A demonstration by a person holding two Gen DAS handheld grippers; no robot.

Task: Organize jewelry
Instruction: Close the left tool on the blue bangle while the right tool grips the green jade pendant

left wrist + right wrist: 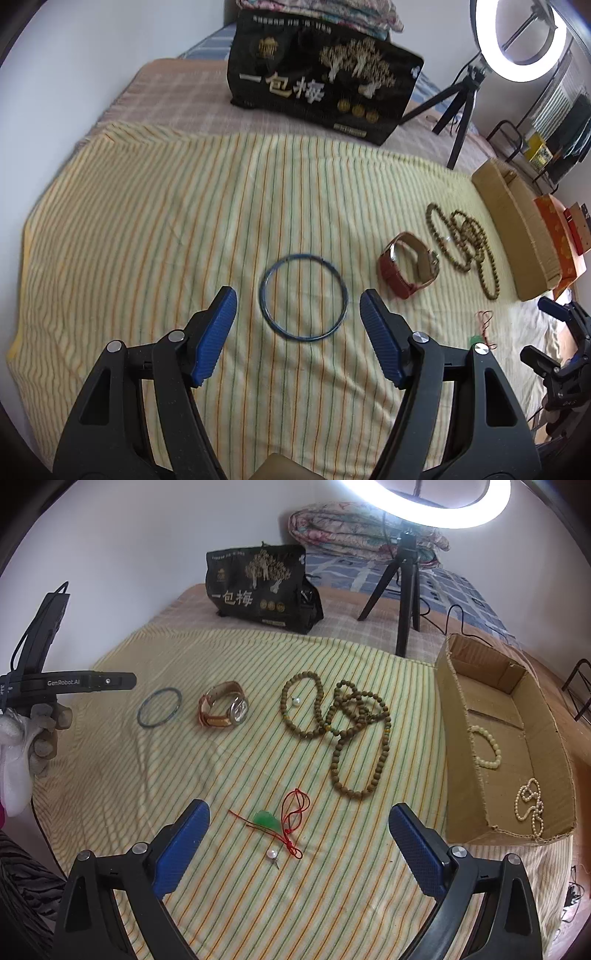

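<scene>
Item 1: thin dark-blue round bangle (303, 296), flat on yellow striped cloth (147, 229). Lies just ahead of the left gripper (298, 317), centred btwn its two blue pads; a ring, so no long axis. Left gripper jaws spread wide, wider than the bangle, holding nothing. In right wrist view the same bangle (159, 706) sits far left, well apart from right gripper (298, 845); left hand is the nearer one by judgement.

Item 2: watch w/ reddish-brown leather strap and metal case (222, 709), just right of bangle, resting on its side.

Item 3: long strand of olive-brown wooden beads (343, 734), coiled in loops, right of watch; small white pearl (296, 700) inside one loop.

Item 4: red cord w/ green pendant (284, 819), directly ahead of right gripper, btwn its pads; pearl stud (272, 854) just near side of it. Right gripper jaws wide apart, empty.

Item 5: open brown cardboard box (458, 738), right edge of cloth; holds cream bead bracelet (487, 746) and small pearl necklace (531, 806).

Writing: black pouch bag (258, 587) at far side reads "一包梅". Left gripper body in right view marked "GenRobot.AI".
</scene>
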